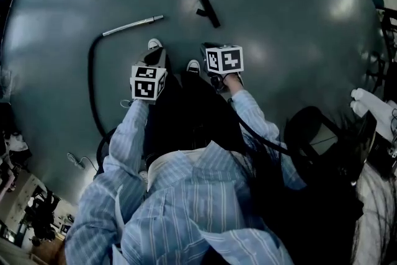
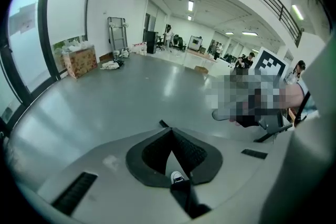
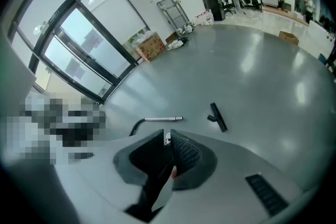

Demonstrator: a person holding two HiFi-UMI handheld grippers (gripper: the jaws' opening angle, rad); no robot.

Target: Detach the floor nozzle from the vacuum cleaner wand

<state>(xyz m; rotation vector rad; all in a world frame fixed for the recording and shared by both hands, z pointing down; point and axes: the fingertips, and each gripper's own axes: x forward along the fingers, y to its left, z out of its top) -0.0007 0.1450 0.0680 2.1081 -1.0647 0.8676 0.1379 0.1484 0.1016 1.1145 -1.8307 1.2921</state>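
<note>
Black on the grey-green floor [image 1: 279, 3] — the floor nozzle [image 1: 209, 10], flat and alone, well apart from the silver wand [image 1: 132, 25], with bare floor between the two. Reads as already detached: no join left between nozzle and wand tip, the wand's other end running into a dark hose [image 1: 91, 84] that curves back toward the feet. Probably laid out that way on purpose, near each other yet plainly separate, to leave the parting beyond doubt. Nothing held now. Left gripper [image 2: 171, 134] with fingers closed together on nothing, only floor and a shoe [image 2: 177, 178] showing past them in the left gripper view. Right gripper [image 3: 166, 139] likewise: fingers pressed shut and empty, wand and nozzle far below them in the right gripper view. Both carried high above the floor in front of the body, elbows bent, striped sleeves [image 1: 133, 127] leading down to each, noses tipped steeply downward just ahead of the shoes. Held close together, marker cubes [image 1: 147, 82] nearly side by side — a resting pose rather than a reach, well clear of both parts. Seems to leave little of the task undone.
</note>
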